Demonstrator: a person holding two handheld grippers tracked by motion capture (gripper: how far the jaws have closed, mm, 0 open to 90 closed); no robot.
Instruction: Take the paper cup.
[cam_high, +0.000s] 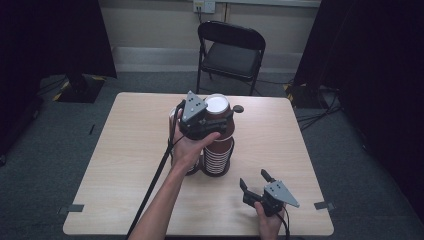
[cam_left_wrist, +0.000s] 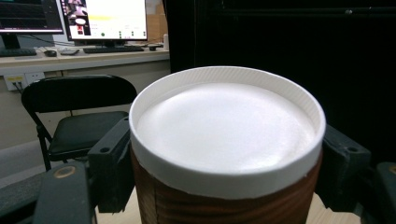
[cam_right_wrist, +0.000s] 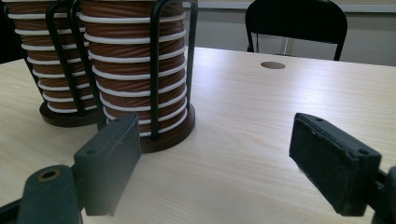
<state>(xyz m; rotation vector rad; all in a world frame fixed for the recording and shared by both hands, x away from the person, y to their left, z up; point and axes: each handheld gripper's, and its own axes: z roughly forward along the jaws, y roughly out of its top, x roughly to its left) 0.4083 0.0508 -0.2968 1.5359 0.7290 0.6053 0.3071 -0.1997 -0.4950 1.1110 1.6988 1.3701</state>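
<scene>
A brown ribbed paper cup with a white rim, bottom up, tops a stack of the same cups in a black wire holder at mid table. My left gripper is shut on this top cup; in the left gripper view the gripper has one black pad against each side of its wall. My right gripper rests near the front right of the table, open with nothing between its pads. The right gripper view has two holders side by side, the nearer stack and a second stack.
A black folding chair stands behind the table's far edge. A round cable hole lies in the light wood tabletop just right of the cups. Black curtains hang at both sides, and a desk with monitors stands farther back.
</scene>
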